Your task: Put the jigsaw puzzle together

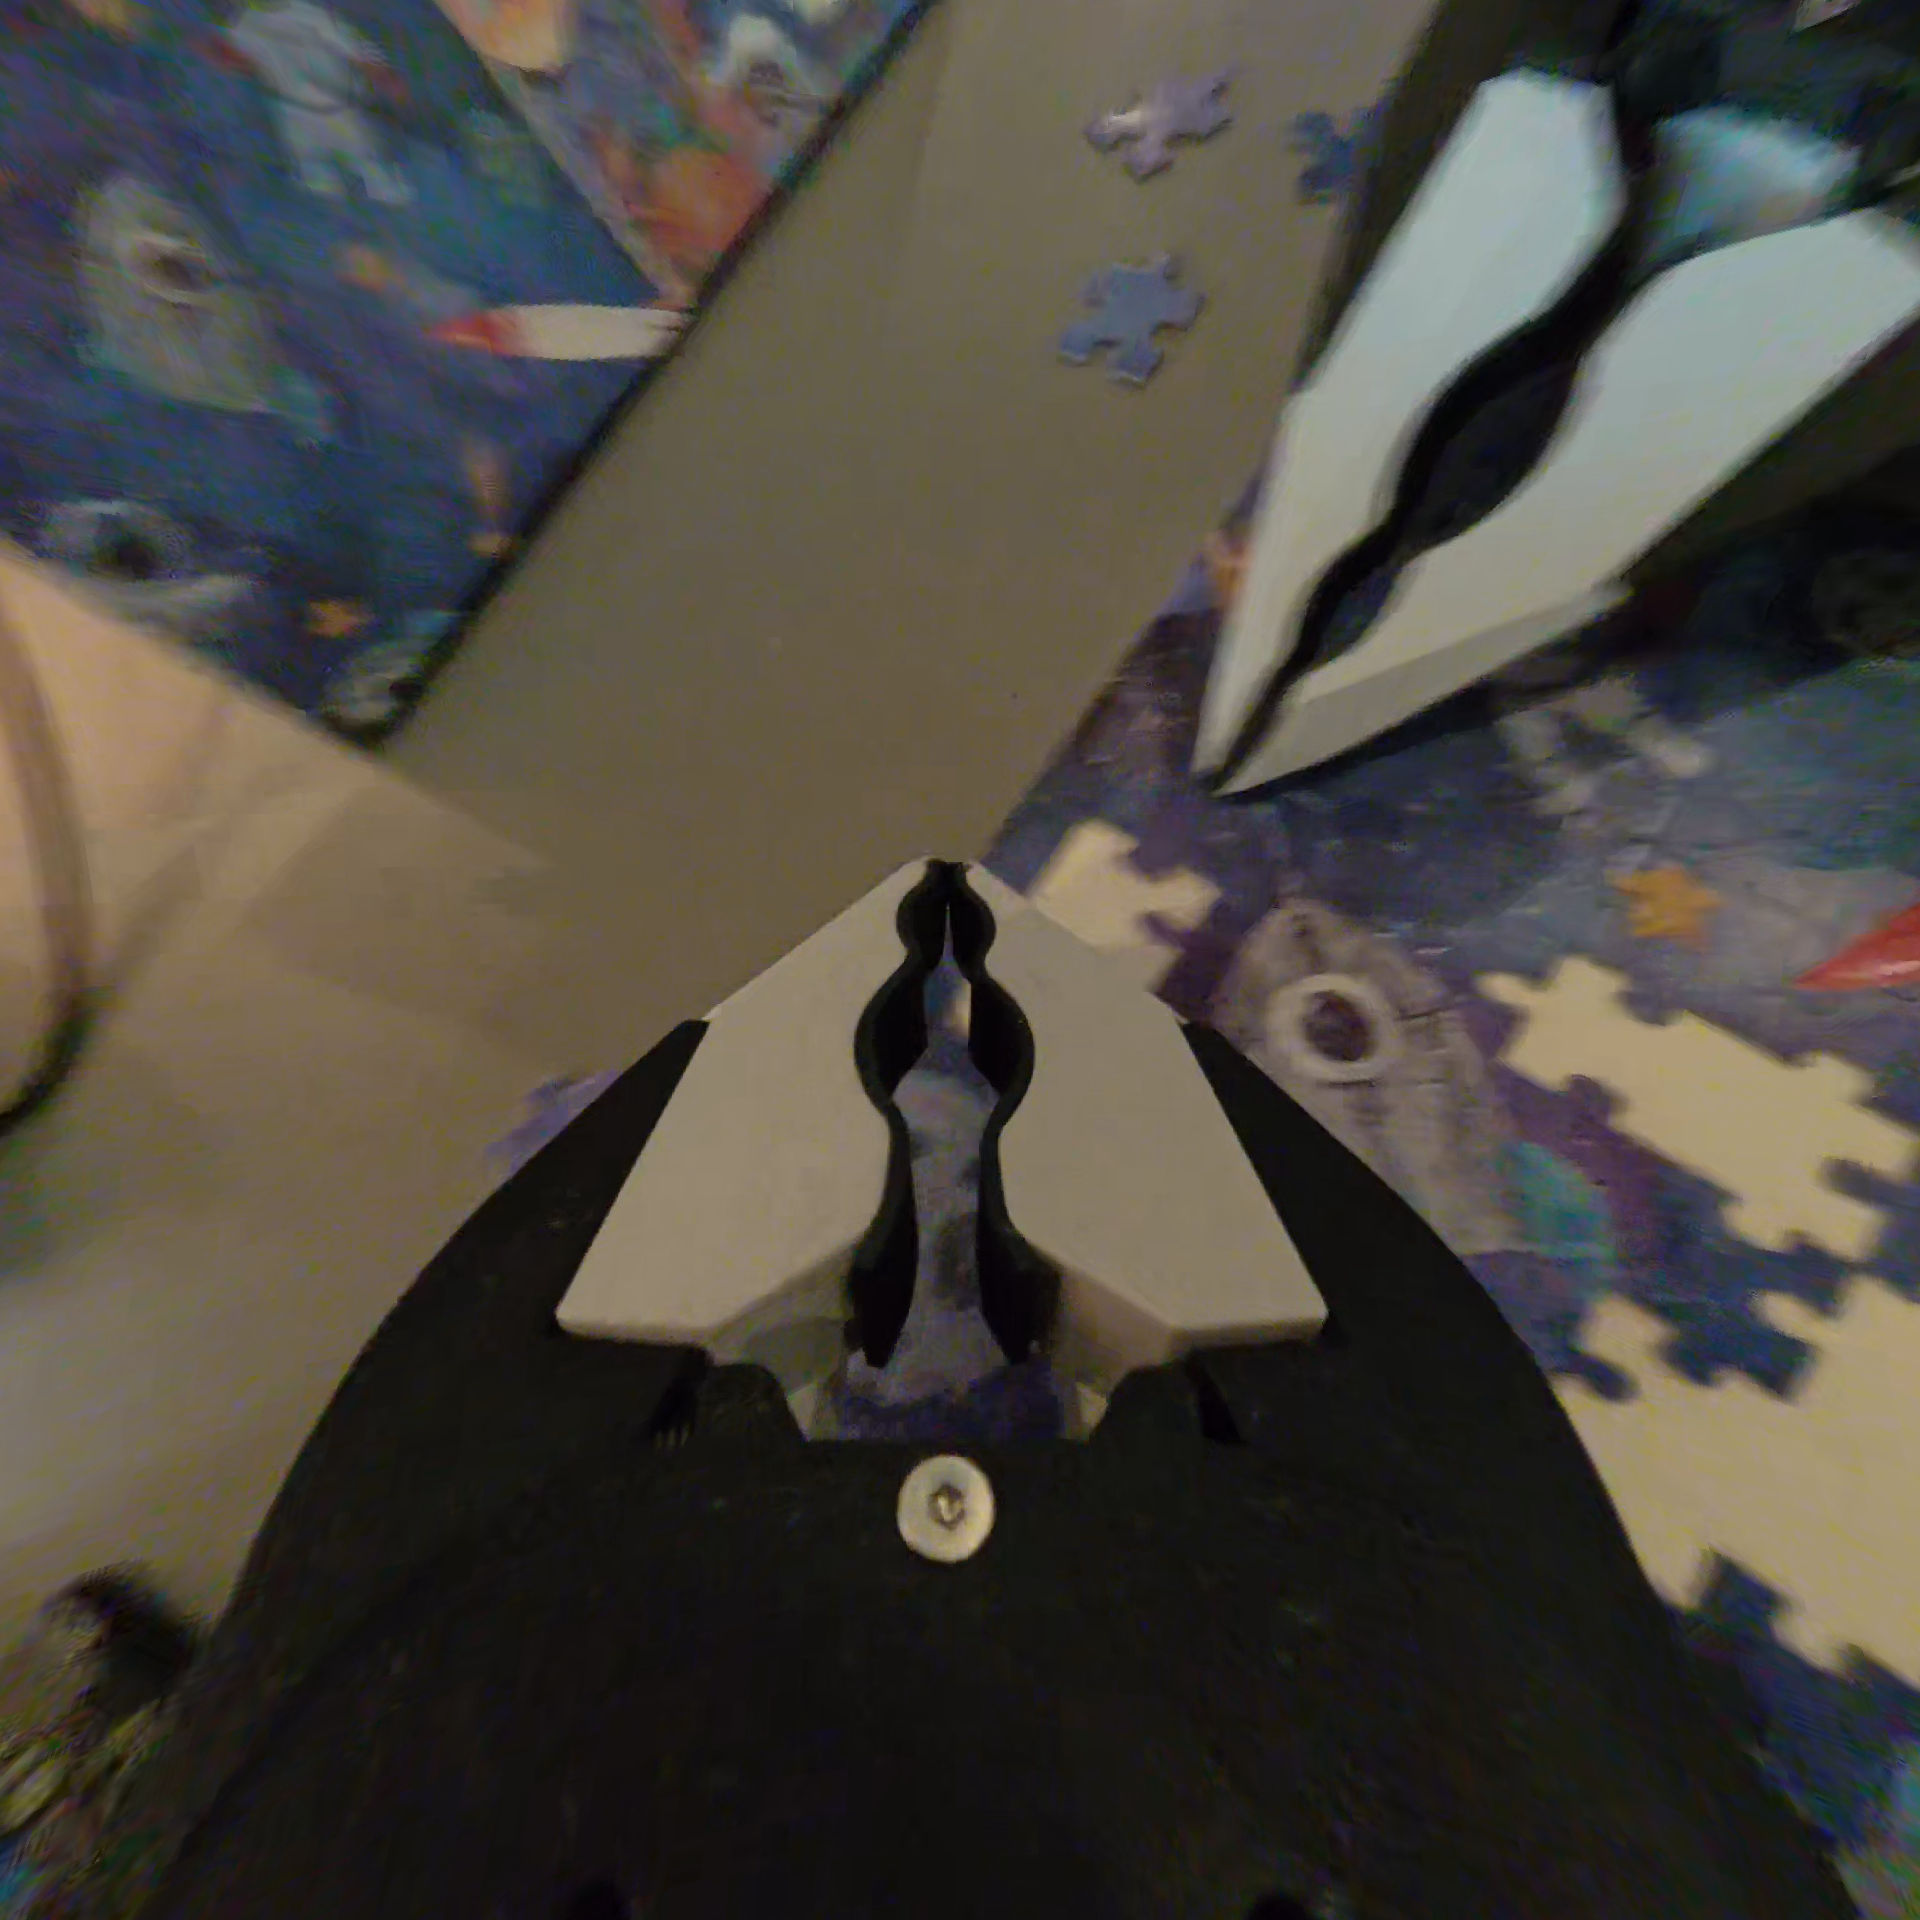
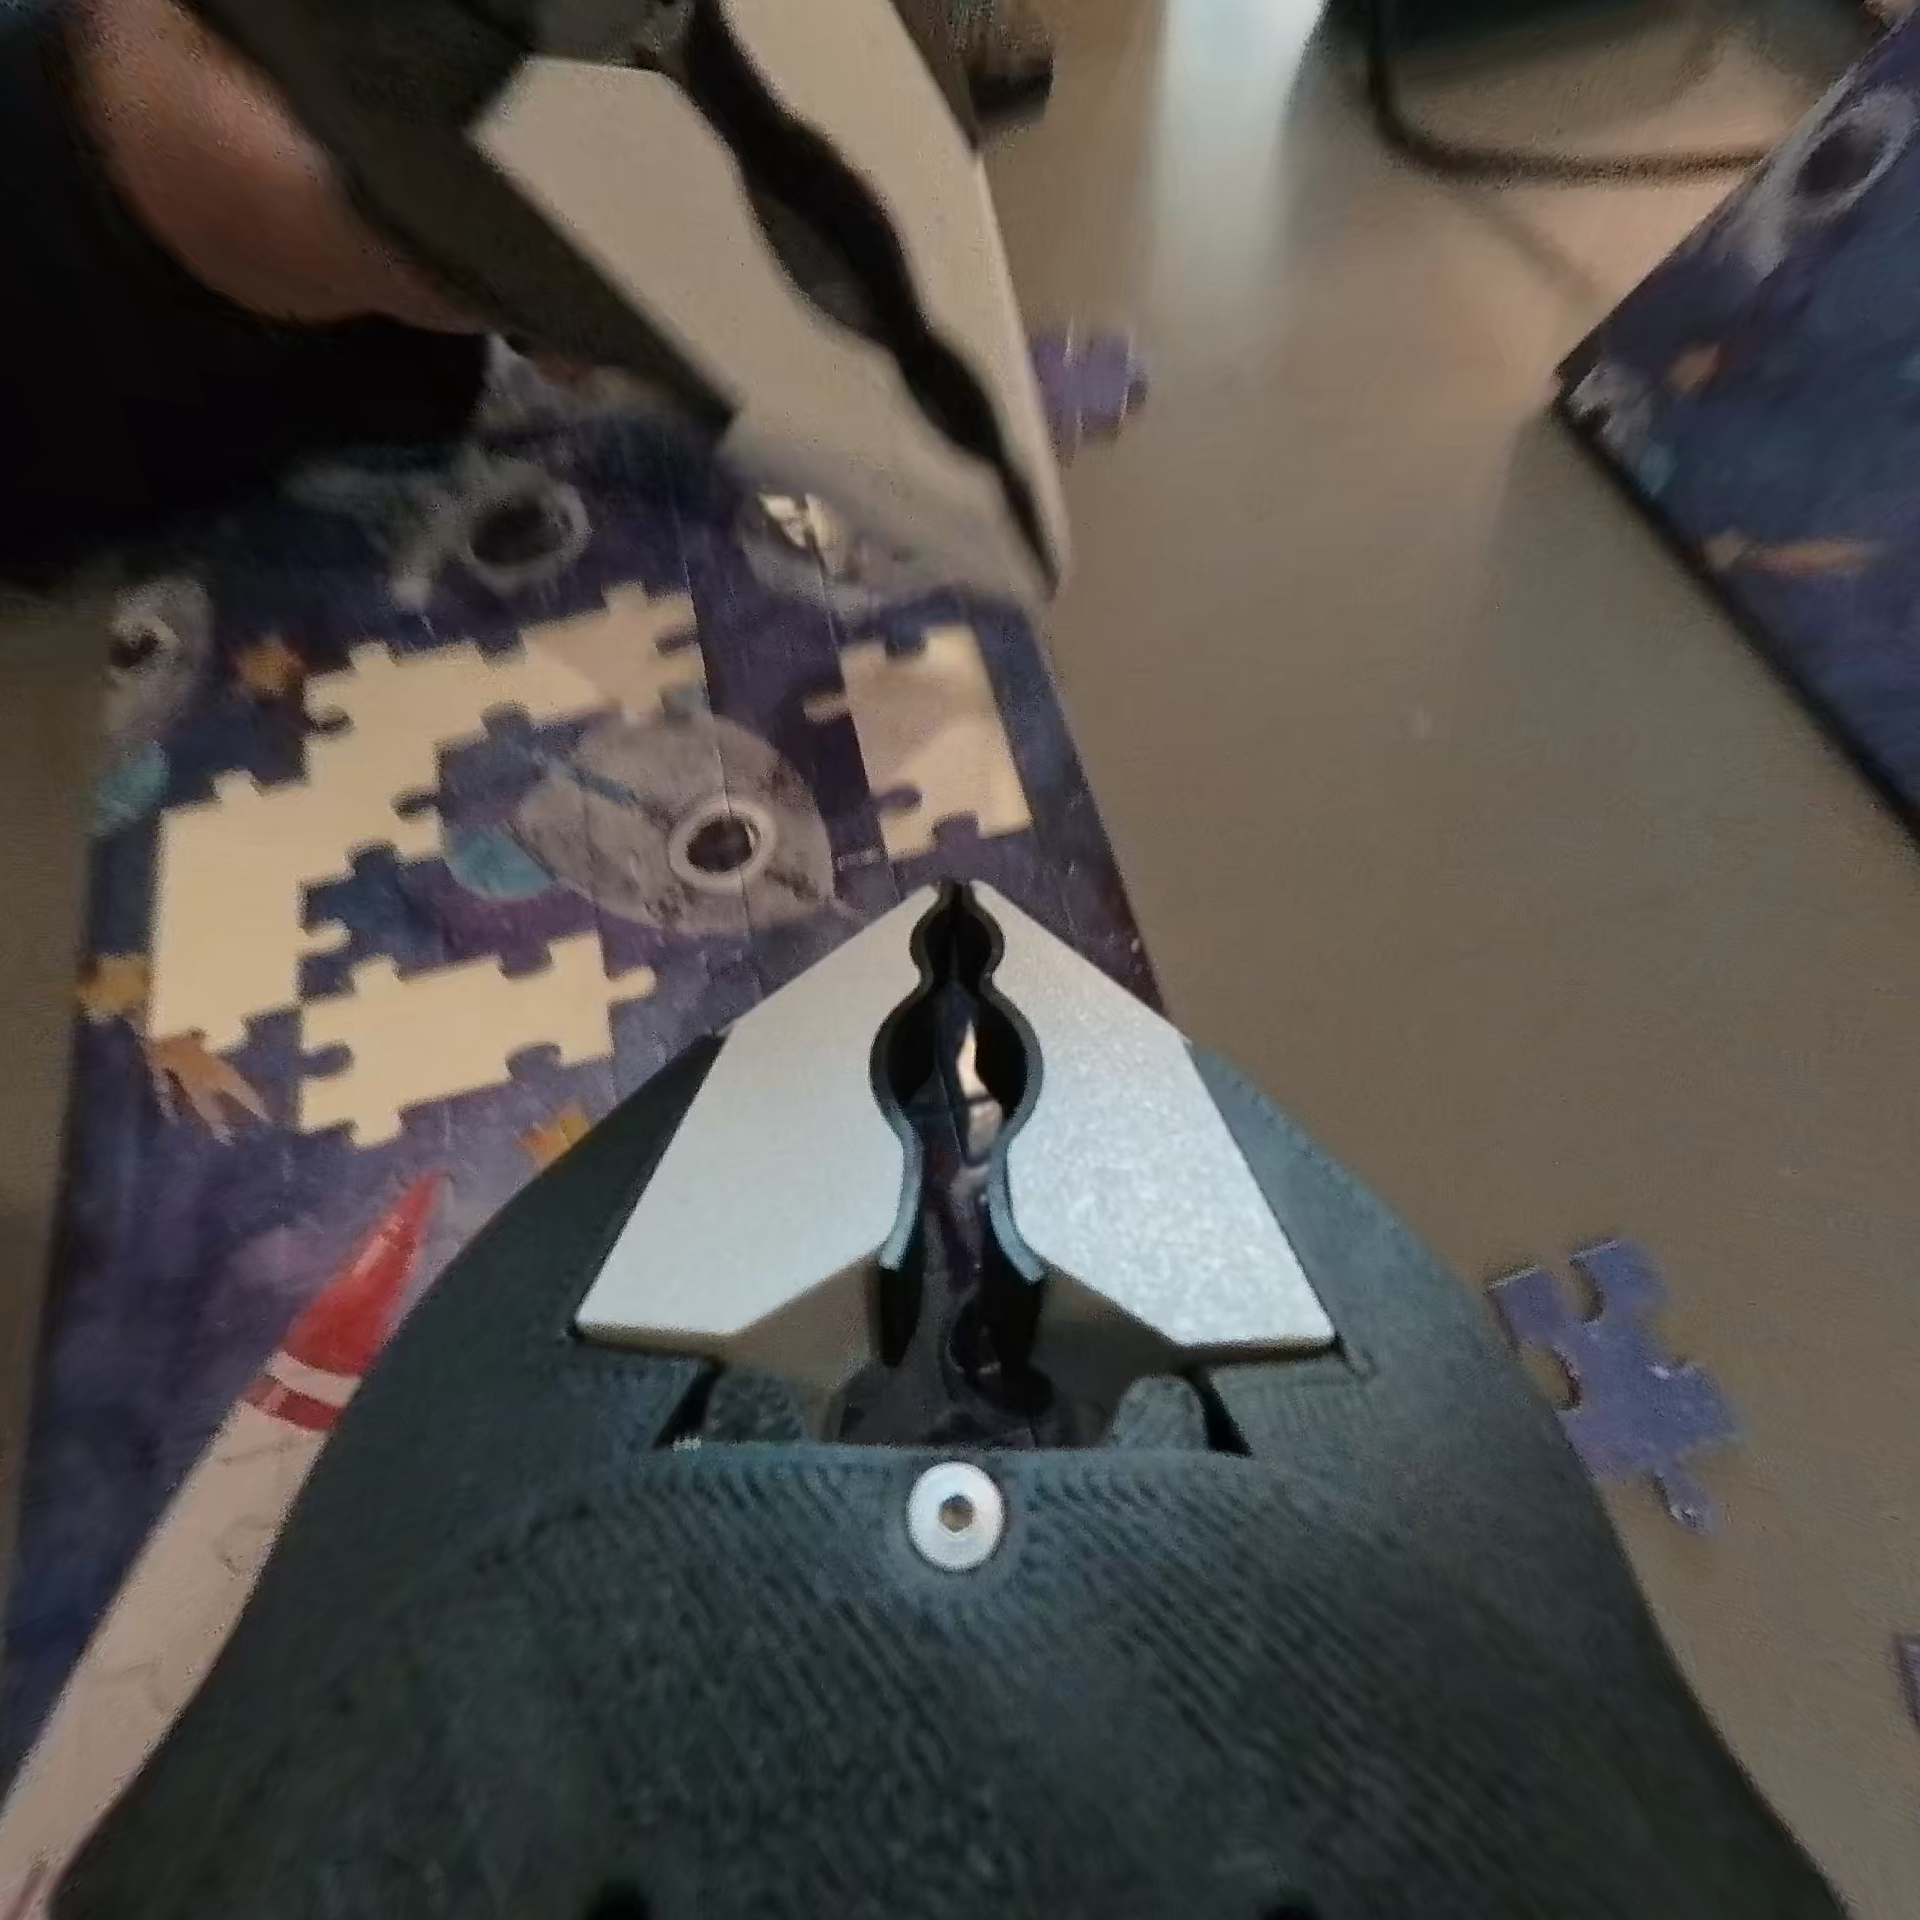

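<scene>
- The jigsaw puzzle (image 2: 644, 831) lies flat on the grey worktop (image 2: 1403, 831), under and in front of both grippers. Its picture shows a night sky with planets and a red and white rocket (image 2: 343, 1320).
- Judged from the frames, the puzzle is more than half done: the border and much of the inside are joined.
- Several holes (image 2: 416, 769) are open in the middle, and the pale surface shows through them. One smaller hole (image 2: 935, 748) is near the right border.
- Loose pieces wait on the worktop: one dark blue piece (image 2: 1621, 1371) just beside the right gripper, and two more pieces (image 1: 1127, 317) farther away in the left wrist view.
- A box (image 1: 260, 312) with the same picture lies well apart from the puzzle.
- The left gripper (image 1: 943, 868) has its fingers pressed together at the tips, and I see no piece between them.
- The right gripper (image 2: 954, 891) is also pressed together. Something dark shows in the gap between its fingers, but I cannot tell if this is a piece.
- What is left: to fill the holes with the loose pieces.
</scene>
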Demonstrator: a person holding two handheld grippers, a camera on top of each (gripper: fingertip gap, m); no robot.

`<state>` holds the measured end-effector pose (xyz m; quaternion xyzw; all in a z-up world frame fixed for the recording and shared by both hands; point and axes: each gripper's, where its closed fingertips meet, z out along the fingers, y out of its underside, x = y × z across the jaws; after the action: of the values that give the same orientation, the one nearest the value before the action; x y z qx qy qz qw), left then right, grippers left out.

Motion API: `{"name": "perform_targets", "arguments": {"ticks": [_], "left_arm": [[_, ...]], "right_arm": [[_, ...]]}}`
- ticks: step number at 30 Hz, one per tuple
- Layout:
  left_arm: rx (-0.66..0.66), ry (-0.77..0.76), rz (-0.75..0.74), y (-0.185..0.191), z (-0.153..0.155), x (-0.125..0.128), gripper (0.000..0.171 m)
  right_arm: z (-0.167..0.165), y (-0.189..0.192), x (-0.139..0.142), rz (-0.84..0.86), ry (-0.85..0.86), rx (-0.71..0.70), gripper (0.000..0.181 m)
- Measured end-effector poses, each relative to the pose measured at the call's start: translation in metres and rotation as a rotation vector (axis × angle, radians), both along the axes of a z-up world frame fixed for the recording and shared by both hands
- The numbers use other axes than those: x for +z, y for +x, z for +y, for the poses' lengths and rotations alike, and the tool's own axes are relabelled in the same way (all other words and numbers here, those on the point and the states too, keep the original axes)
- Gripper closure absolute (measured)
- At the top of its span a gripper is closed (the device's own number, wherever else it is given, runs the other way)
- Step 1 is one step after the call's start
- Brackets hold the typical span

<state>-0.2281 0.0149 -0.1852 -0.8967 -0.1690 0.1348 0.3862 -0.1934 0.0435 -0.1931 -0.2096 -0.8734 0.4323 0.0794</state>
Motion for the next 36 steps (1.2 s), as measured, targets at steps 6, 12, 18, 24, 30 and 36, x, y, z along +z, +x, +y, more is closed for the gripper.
{"name": "perform_targets", "arguments": {"ticks": [6,12,18,24,30,36], "left_arm": [[0.3,0.144,0.092,-0.068,-0.098,0.035,0.171],[0.347,0.261,0.183,-0.08,-0.137,0.06,0.171],[0.283,0.173,0.176,-0.073,-0.122,0.045,0.171],[0.262,0.142,0.153,-0.071,-0.117,0.037,0.171],[0.251,0.133,0.142,-0.071,-0.115,0.033,0.171],[0.25,0.11,0.148,-0.069,-0.112,0.029,0.167]], "right_arm": [[0.008,-0.015,0.043,0.096,-0.168,-0.087,0.181],[0.031,-0.036,0.077,0.246,-0.276,-0.221,0.181],[0.061,-0.049,0.109,0.388,-0.363,-0.339,0.181],[0.071,-0.054,0.109,0.381,-0.386,-0.374,0.181],[0.068,-0.052,0.11,0.395,-0.38,-0.365,0.181],[0.071,-0.052,0.114,0.414,-0.393,-0.372,0.181]]}}
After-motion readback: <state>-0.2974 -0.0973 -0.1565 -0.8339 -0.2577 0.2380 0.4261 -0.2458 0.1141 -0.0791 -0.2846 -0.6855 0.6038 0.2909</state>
